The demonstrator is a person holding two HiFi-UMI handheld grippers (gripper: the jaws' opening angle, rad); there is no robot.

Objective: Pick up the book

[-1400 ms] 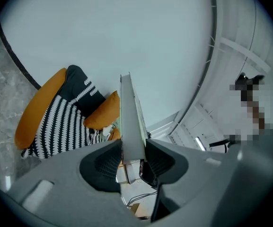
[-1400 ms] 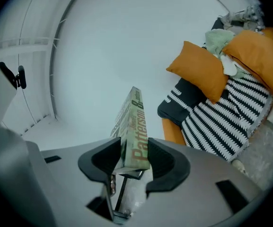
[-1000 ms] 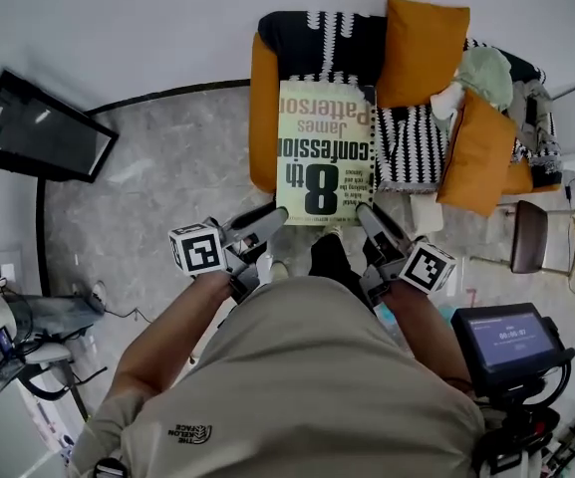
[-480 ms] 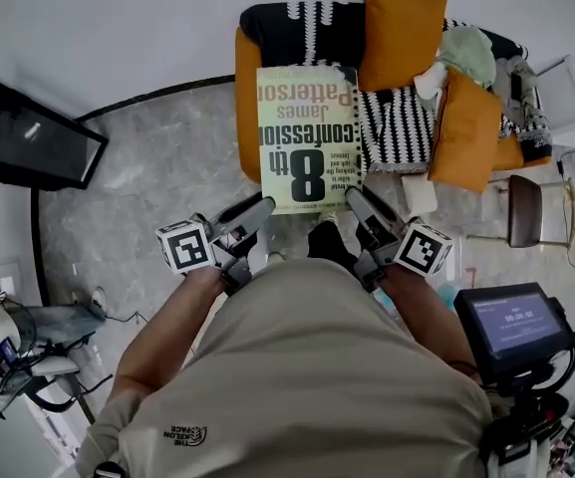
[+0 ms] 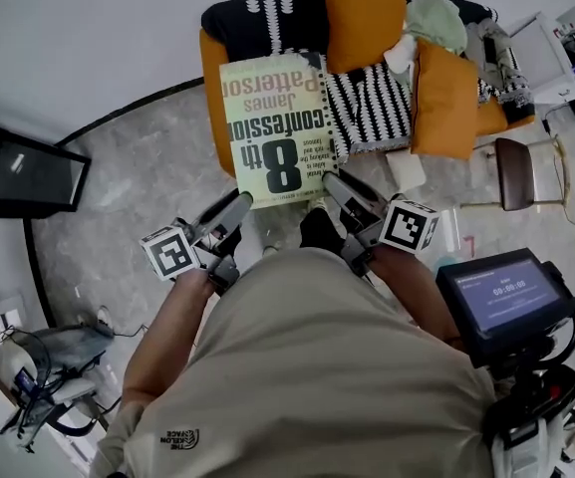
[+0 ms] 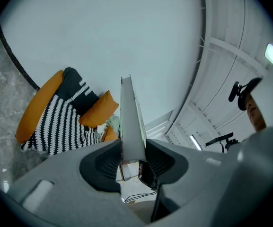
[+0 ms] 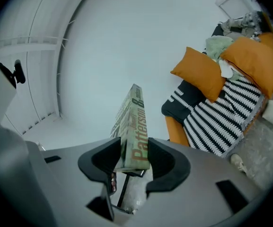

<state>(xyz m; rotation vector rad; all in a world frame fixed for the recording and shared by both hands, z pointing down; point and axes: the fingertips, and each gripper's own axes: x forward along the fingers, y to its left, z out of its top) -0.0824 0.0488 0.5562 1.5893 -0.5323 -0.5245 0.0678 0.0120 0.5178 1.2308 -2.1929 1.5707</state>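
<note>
The book (image 5: 277, 127), a pale green paperback with big dark title print, is held up off the sofa (image 5: 210, 88), cover facing me. My left gripper (image 5: 242, 202) is shut on its near left corner and my right gripper (image 5: 329, 182) on its near right corner. In the left gripper view the book's page edge (image 6: 131, 122) stands upright, clamped by the left gripper (image 6: 133, 157). Its printed spine (image 7: 135, 126) rises from the right gripper (image 7: 134, 162) in the right gripper view, pressed by both pads.
The orange sofa carries a black-and-white striped blanket (image 5: 367, 108), orange cushions (image 5: 362, 13) and a pile of clothes (image 5: 436, 23). A dark screen (image 5: 18, 172) leans at the left. A brown chair (image 5: 514, 172) and a device with a lit display (image 5: 501, 297) are at the right.
The head view has swung, so book, sofa and grippers sit higher and further left in the picture. Both grippers keep the same hold on the book.
</note>
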